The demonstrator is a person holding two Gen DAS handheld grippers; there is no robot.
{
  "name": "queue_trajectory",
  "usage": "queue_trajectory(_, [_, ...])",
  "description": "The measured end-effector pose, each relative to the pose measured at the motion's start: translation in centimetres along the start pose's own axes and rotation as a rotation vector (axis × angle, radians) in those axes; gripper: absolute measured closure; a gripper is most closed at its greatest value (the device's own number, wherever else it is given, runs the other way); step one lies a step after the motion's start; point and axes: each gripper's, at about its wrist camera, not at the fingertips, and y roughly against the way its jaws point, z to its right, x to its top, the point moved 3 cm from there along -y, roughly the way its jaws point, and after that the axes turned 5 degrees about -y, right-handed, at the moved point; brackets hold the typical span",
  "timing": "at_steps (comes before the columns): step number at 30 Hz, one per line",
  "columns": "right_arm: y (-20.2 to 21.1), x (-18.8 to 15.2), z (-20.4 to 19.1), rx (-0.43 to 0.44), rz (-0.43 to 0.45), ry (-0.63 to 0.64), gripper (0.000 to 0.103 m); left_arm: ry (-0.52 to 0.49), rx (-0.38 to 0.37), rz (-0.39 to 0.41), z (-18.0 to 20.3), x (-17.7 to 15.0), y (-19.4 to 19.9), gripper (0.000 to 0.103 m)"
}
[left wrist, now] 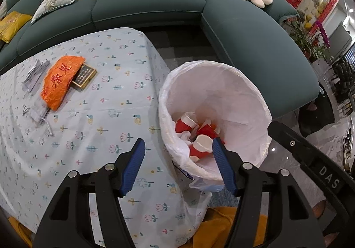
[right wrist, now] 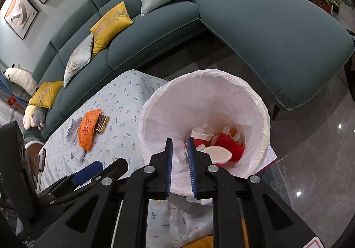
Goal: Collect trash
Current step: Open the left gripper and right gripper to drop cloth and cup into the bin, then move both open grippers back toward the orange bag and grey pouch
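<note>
A bin lined with a white bag (left wrist: 221,84) (right wrist: 199,92) stands at the table's right edge. Inside lie red-and-white paper cups (left wrist: 200,143) (right wrist: 216,152) and crumpled tissue. My left gripper (left wrist: 177,148) is open and empty, its fingers straddling the bin's near rim and the table edge. My right gripper (right wrist: 179,148) hangs over the bin's near rim with its blue pads a narrow gap apart and nothing between them. An orange wrapper (left wrist: 58,80) (right wrist: 87,129) lies on the table beside a small dark box (left wrist: 85,75) (right wrist: 102,123).
The table has a light floral cloth (left wrist: 99,115) (right wrist: 115,110). Crumpled grey paper (left wrist: 35,73) lies left of the wrapper. A teal sofa (left wrist: 155,10) (right wrist: 255,33) with cushions curves behind the table and bin. Glossy floor (right wrist: 315,159) lies to the right.
</note>
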Motion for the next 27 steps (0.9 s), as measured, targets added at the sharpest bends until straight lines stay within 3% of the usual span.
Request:
queue_trajectory(10, [0.7, -0.7, -3.7, -0.004, 0.011, 0.06, 0.072, 0.065, 0.021, 0.02, -3.4, -1.0, 1.7, 0.041])
queue_trajectory(18, [0.3, -2.1, -8.1, 0.007, -0.001, 0.126, 0.066, 0.147, 0.073, 0.045, -8.5, -2.2, 3.6, 0.037])
queue_trajectory(20, [0.2, -2.5, -9.2, 0.003, 0.004, 0.14, 0.059, 0.171, 0.083, 0.049, -10.1, -2.6, 4.0, 0.037])
queue_trajectory(27, [-0.8, -4.1, -13.0, 0.009, -0.022, 0.191, 0.058, 0.245, 0.124, 0.062, -15.3, -4.2, 5.2, 0.031])
